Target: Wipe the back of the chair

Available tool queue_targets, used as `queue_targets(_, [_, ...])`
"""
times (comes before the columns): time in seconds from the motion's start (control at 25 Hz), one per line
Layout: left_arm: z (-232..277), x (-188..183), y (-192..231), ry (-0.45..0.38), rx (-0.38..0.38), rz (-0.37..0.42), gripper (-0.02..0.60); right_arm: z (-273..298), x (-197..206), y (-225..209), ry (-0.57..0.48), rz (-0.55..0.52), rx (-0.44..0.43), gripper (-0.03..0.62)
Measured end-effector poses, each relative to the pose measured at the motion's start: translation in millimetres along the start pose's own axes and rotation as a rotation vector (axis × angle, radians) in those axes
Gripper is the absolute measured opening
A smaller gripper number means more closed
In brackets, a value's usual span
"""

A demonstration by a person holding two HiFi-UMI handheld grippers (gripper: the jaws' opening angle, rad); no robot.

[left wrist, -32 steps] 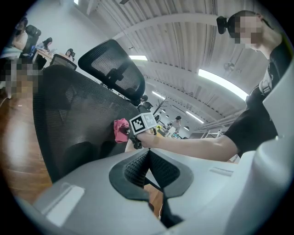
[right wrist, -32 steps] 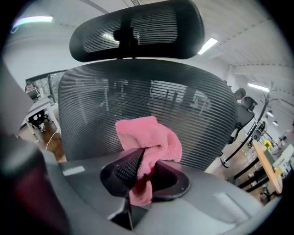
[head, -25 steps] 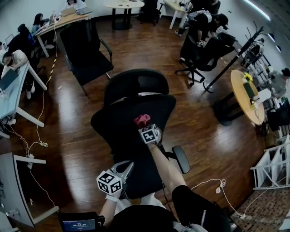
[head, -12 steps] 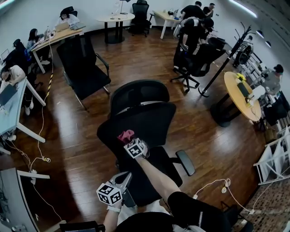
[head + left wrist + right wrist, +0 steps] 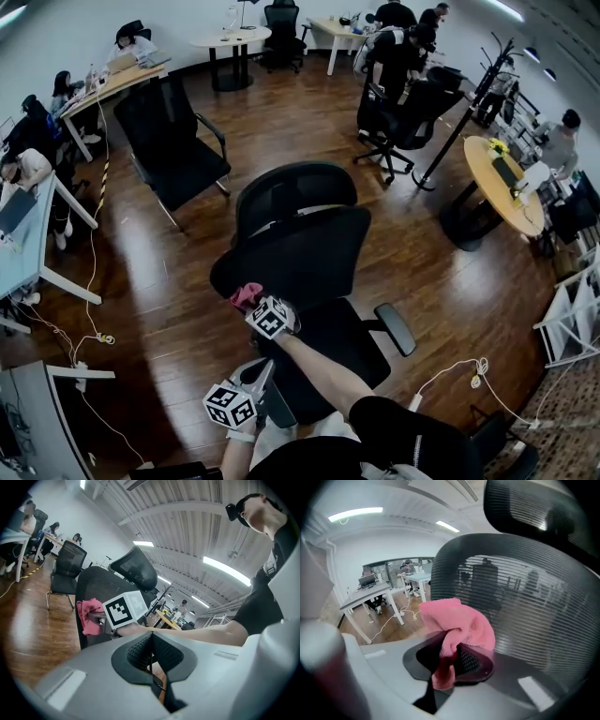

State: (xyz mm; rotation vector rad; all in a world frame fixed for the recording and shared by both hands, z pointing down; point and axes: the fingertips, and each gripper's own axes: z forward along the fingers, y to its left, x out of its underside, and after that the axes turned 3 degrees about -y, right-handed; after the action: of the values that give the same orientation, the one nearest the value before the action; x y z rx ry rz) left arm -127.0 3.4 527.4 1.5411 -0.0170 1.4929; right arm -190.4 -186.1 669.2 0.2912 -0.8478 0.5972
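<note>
A black mesh office chair (image 5: 300, 248) with a headrest (image 5: 292, 192) stands in front of me, its back (image 5: 534, 602) toward me. My right gripper (image 5: 255, 306) is shut on a pink cloth (image 5: 247, 295), which lies against the left part of the chair back. The pink cloth (image 5: 457, 625) bunches out of the shut jaws right at the mesh. The same cloth (image 5: 89, 616) shows in the left gripper view beside the marker cube. My left gripper (image 5: 253, 380) hangs low near my body, jaws shut and holding nothing (image 5: 151, 656).
Another black chair (image 5: 173, 136) stands to the back left, a further one (image 5: 403, 112) with people at the back right. Desks (image 5: 37, 220) line the left side, a round wooden table (image 5: 502, 187) is at the right. Cables (image 5: 89, 337) lie on the wooden floor.
My right gripper has moved the pink cloth leftward and down across the chair back. The left gripper has stayed low near my body.
</note>
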Motion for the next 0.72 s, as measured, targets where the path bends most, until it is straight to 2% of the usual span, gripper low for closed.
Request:
queue_targets(0.2, [-1,-3,7,0.007,0.002,0.004,-0.008,18,2,67,-0.007,-0.078,-0.234,0.043])
queue_targets(0.28, [1,-3,8,0.011,0.0,0.006,-0.008,22,8,81,0.002,-0.114,-0.274,0.043])
queue_targets(0.36, [4,-4,8,0.014,-0.003,0.006,-0.008,23,15,77,0.009,-0.078,-0.263,0.043])
queue_targets(0.52, [11,-5,9,0.02,-0.013,0.002,-0.008,21,26,37,0.011,0.022,-0.181,0.043])
queue_targets(0.72, [30,-4,2,0.031,-0.007,0.001,-0.008,8,32,0,0.007,0.031,-0.167,0.044])
